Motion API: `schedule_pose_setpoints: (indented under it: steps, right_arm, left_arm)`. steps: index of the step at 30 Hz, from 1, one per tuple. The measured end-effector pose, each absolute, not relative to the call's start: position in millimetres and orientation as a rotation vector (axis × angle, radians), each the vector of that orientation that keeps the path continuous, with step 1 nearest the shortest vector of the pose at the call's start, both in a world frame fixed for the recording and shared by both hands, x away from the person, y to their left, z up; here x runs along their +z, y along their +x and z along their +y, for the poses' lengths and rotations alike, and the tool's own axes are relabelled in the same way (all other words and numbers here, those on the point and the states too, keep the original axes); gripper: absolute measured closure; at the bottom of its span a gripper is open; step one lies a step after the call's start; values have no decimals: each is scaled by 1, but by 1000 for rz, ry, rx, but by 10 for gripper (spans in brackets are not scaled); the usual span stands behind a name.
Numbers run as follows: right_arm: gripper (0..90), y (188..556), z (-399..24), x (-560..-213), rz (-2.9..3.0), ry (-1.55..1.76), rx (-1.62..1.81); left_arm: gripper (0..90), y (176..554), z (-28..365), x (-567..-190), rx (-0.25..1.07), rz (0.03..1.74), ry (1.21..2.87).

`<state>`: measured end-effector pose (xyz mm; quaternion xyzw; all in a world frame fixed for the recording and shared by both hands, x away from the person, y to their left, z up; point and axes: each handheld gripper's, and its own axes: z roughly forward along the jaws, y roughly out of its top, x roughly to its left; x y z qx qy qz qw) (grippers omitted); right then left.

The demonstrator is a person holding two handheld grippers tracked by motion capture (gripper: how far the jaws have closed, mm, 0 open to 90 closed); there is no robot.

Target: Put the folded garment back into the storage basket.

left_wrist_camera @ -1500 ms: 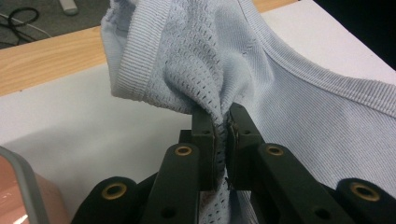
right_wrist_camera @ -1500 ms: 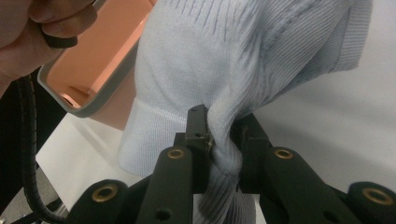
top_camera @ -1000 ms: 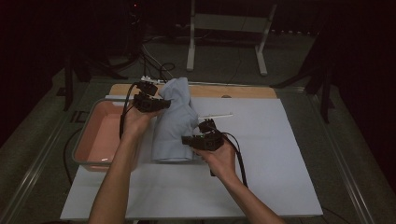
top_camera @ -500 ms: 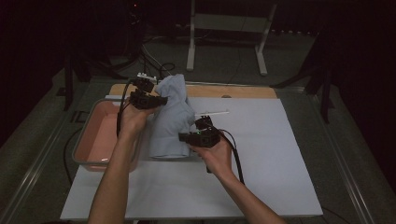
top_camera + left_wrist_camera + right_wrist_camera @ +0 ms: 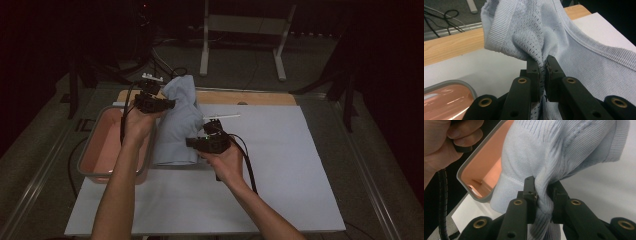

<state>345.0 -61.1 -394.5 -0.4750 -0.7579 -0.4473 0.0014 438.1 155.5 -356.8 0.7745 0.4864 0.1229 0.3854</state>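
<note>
A pale blue knitted garment point(image 5: 177, 120) hangs between both hands above the white mat point(image 5: 280, 165), its lower end resting on the mat. My left gripper point(image 5: 167, 103) is shut on a fold near the garment's ribbed top point(image 5: 541, 62). My right gripper point(image 5: 196, 143) is shut on a thick bunch of the knit point(image 5: 544, 192) lower down. The garment's mesh weave point(image 5: 529, 32) and ribbed hems point(image 5: 614, 147) show close up in both gripper views.
A pink tub with a grey rim point(image 5: 92, 145) stands at the mat's left edge, right beside the garment. A wooden board point(image 5: 250, 97) runs along the mat's far edge. Cables and a metal stand point(image 5: 240, 30) lie on the dark floor beyond.
Both hands have lifted a little and the garment's top stands higher and more bunched than a second ago. Both grips remain as they were.
</note>
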Motion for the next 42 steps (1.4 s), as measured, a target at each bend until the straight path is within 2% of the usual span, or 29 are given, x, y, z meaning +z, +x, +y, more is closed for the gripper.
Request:
schedule_pose_setpoints:
  steps: [42]
  right_arm:
    - [784, 352, -27, -385, -2409, -1433, -1420]
  left_arm:
    - [849, 442, 182, -347, 366, 1291, 1940]
